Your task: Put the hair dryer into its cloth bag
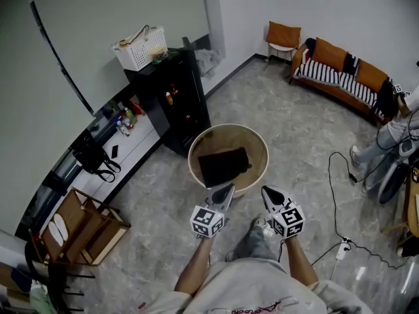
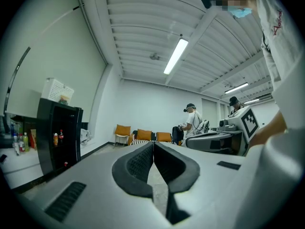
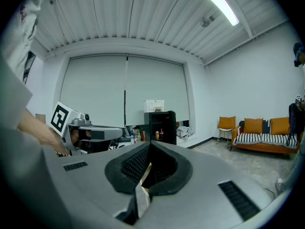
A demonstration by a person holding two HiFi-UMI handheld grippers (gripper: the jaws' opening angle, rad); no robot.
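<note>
While set alone on open floor, round table (image 1: pixel 194 150) with free room on most sides, only black cabinet (image 1: pixel 177 103) crowding its far rim. Flat at its middle, dark cloth bag (image 1: pixel 224 165), likely spread for easy loading; hair dryer not made out. Just short of near rim, left tongs (image 1: pixel 229 188) and right tongs (image 1: pixel 265 190), both closed, empty.

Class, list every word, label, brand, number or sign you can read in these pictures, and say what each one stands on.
No text here can be read.
Red print on the person's shirt: blurred and cut off, unreadable.
Left marker cube and right marker cube: black-and-white square patterns only, no letters or numbers.
Labels on the bottles in the black cabinet: too small to read.
</note>
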